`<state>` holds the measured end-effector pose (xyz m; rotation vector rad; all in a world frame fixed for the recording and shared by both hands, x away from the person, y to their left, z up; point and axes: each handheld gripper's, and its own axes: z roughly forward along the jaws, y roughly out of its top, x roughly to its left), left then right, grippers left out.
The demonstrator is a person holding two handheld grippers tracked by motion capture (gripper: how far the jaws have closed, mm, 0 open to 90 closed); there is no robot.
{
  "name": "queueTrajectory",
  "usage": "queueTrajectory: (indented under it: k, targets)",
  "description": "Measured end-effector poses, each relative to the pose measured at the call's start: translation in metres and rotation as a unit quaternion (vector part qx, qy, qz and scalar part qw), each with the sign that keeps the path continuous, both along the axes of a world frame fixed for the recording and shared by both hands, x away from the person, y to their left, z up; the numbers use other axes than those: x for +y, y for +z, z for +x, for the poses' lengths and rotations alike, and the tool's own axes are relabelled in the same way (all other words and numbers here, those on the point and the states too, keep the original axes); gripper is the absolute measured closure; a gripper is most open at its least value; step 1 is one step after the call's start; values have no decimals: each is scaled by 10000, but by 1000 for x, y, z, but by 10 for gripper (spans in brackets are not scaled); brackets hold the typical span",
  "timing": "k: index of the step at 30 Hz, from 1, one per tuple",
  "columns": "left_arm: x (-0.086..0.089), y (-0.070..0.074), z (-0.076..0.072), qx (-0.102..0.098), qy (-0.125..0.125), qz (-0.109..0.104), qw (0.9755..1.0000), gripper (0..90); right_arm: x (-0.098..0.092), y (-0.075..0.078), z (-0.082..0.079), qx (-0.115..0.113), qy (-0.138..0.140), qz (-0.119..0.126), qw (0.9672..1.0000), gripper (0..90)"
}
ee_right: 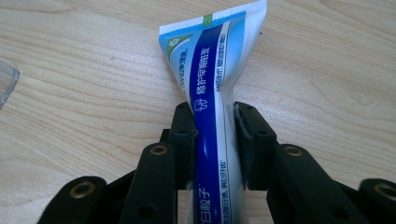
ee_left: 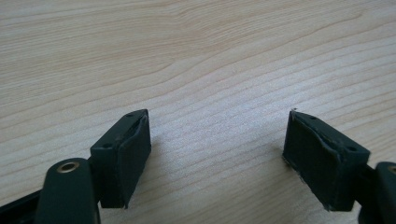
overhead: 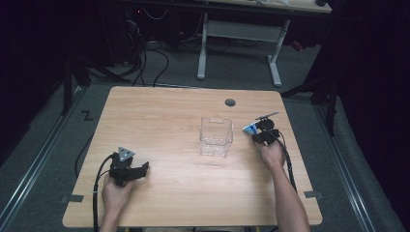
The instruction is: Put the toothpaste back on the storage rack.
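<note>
A blue and white toothpaste tube (ee_right: 210, 88) lies lengthwise between the jaws of my right gripper (ee_right: 214, 135), and both pads squeeze its middle. Its flat crimped end points away from the camera. In the high view the tube (overhead: 250, 128) sticks out to the left of the right gripper (overhead: 261, 131), near the table's right edge and just right of a clear plastic box (overhead: 216, 136). My left gripper (overhead: 144, 168) rests low at the front left of the wooden table (overhead: 159, 116). Its jaws (ee_left: 217, 154) stand wide apart over bare wood with nothing between them.
The clear box stands open-topped at the table's middle, and its rim (ee_right: 7, 84) shows at the left edge of the right gripper view. A round cable hole (overhead: 230, 102) sits near the far edge. Beyond the table stands a white desk frame (overhead: 240, 43) with cables on the floor.
</note>
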<state>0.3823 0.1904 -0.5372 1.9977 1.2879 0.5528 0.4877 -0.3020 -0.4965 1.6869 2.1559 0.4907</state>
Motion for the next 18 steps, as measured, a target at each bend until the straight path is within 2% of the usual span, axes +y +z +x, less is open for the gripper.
queueTrajectory:
  k: [3, 8, 10, 11, 18]
  targets:
    - [0, 0, 0, 1, 0, 2, 10000, 233, 1, 1, -1, -12, 55, -52, 10000, 712]
    - [0, 0, 0, 0, 1, 0, 10000, 233, -1, 3, -5, 36, 139, 43, 9999, 715]
    - [0, 0, 0, 0, 1, 0, 10000, 233, -2, 7, -8, -11, 196, 101, 9998, 716]
    - [0, 0, 0, 1, 0, 1, 10000, 233, -3, 10, -11, -84, 235, 214, 9995, 716]
    - [0, 0, 0, 1, 0, 0, 10000, 233, -6, 20, -23, -278, 382, 362, 9982, 722]
